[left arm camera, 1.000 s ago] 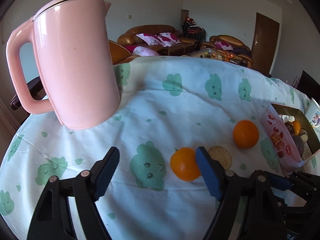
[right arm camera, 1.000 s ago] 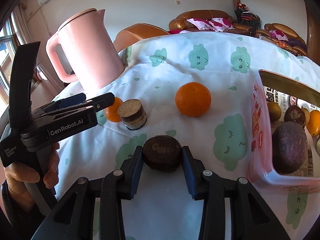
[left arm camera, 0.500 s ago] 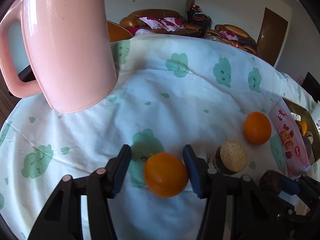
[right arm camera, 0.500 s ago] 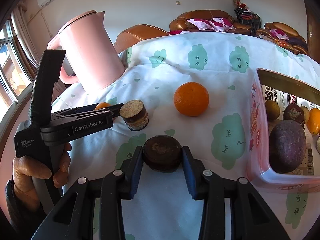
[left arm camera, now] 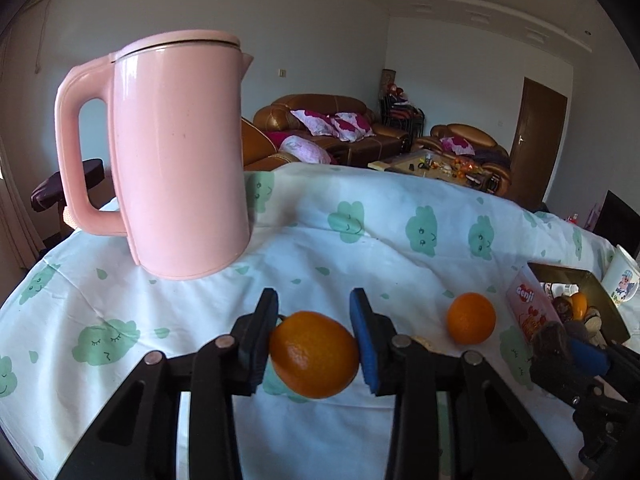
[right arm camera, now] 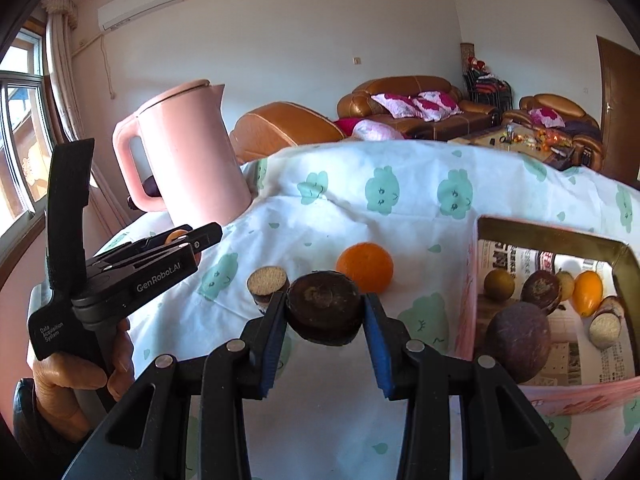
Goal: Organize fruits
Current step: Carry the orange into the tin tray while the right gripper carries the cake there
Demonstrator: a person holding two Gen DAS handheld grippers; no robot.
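Observation:
My left gripper is shut on an orange and holds it above the cloth. My right gripper is shut on a dark brown round fruit, lifted above the cloth. A second orange lies on the cloth; it also shows in the left wrist view. A cut brown fruit half stands to its left. The pink box at the right holds several fruits. The left gripper also shows in the right wrist view.
A tall pink kettle stands at the back left of the table. The table is covered by a white cloth with green prints. A white cup stands behind the box. Sofas and a door are in the background.
My left gripper has closed on the near orange and lifted it off the cloth. My right gripper has raised the brown fruit higher.

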